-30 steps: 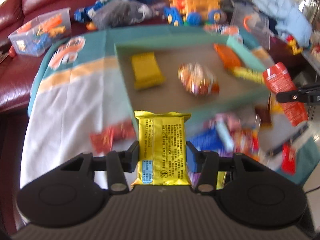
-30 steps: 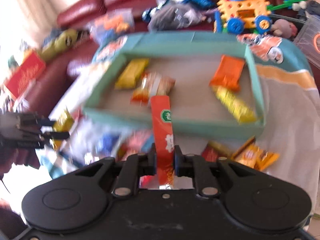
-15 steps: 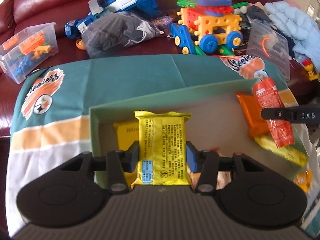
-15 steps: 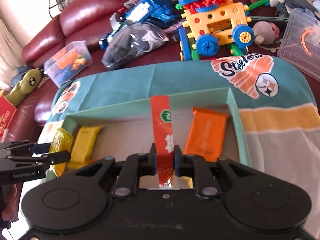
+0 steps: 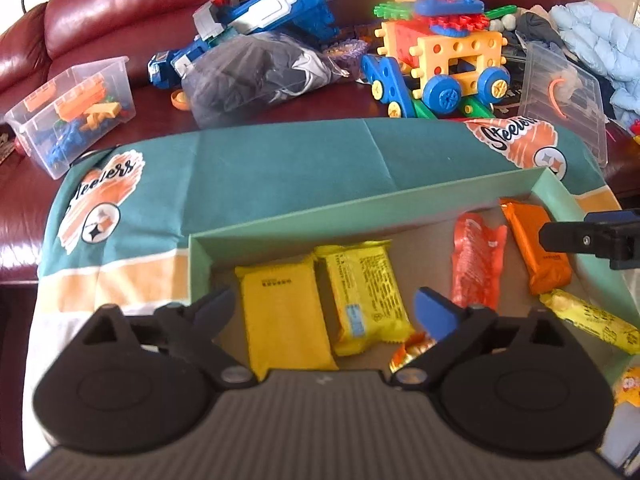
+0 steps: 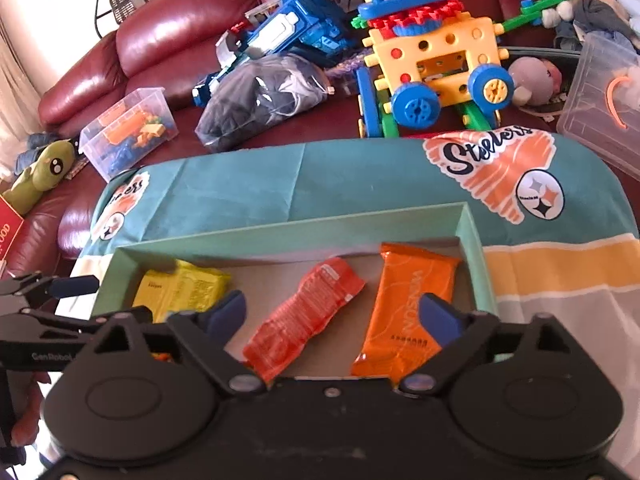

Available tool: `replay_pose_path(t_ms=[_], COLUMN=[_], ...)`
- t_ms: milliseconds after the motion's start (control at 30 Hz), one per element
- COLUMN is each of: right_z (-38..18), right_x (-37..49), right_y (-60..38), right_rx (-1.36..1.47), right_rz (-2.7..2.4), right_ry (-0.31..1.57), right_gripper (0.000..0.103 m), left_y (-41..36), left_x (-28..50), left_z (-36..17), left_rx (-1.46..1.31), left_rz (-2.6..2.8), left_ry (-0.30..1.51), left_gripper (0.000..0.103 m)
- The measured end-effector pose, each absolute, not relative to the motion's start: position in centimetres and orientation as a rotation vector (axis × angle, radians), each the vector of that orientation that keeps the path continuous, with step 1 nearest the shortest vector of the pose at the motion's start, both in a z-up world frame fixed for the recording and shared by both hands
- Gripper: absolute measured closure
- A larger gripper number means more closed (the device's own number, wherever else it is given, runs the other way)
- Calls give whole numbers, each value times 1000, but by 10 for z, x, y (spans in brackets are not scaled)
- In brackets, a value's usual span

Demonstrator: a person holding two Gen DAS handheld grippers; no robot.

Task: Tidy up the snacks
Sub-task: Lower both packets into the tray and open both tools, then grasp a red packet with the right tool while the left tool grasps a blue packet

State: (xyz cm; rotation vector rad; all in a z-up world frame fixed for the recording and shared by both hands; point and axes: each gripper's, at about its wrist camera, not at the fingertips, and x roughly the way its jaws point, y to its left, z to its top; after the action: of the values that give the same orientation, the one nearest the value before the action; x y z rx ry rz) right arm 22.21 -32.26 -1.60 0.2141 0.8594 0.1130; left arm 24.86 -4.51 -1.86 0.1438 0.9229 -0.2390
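A mint-green box (image 5: pixel 360 208) lies on the teal cloth with snacks in it. In the left wrist view my left gripper (image 5: pixel 324 306) hangs over its left half with jaws opening. The printed yellow pack (image 5: pixel 366 296) lies loose on the floor below them, beside a plain yellow pack (image 5: pixel 284 320). My right gripper (image 6: pixel 334 310) is over the box's (image 6: pixel 280 232) right half, jaws opening too. The red-orange pack (image 6: pixel 304 316) rests free under them, next to an orange pack (image 6: pixel 408 308). Neither pack is touched by the pads.
A long yellow pack (image 5: pixel 592 320) and a gold-wrapped snack (image 5: pixel 412 352) also lie in the box. Behind the cloth (image 5: pixel 280 160), on a dark red sofa, stand a building-block vehicle (image 5: pixel 444 60), a blue toy (image 5: pixel 256 20), a dark bag (image 5: pixel 256 72) and clear bins (image 5: pixel 76 108).
Both grippers swept from the loose snack pile to above the box. Then each opened: the yellow pack dropped from the left one, the red-orange pack from the right.
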Motion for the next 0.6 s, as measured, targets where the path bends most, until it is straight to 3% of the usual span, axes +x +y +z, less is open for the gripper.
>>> replay_pose_path(t_ms=[267, 600], right_z=[4, 19], right_x=[183, 110], right_y=[-318, -319], right_rx=[204, 222], right_rz=[131, 144], right_ry=[844, 839], right_gripper=[0, 0], left_y=[-38, -25], left_x=[204, 124], left_z=[2, 8], left_rx=[133, 212], left_rz=[-268, -353], left_ry=[909, 890], left_gripper=[0, 0])
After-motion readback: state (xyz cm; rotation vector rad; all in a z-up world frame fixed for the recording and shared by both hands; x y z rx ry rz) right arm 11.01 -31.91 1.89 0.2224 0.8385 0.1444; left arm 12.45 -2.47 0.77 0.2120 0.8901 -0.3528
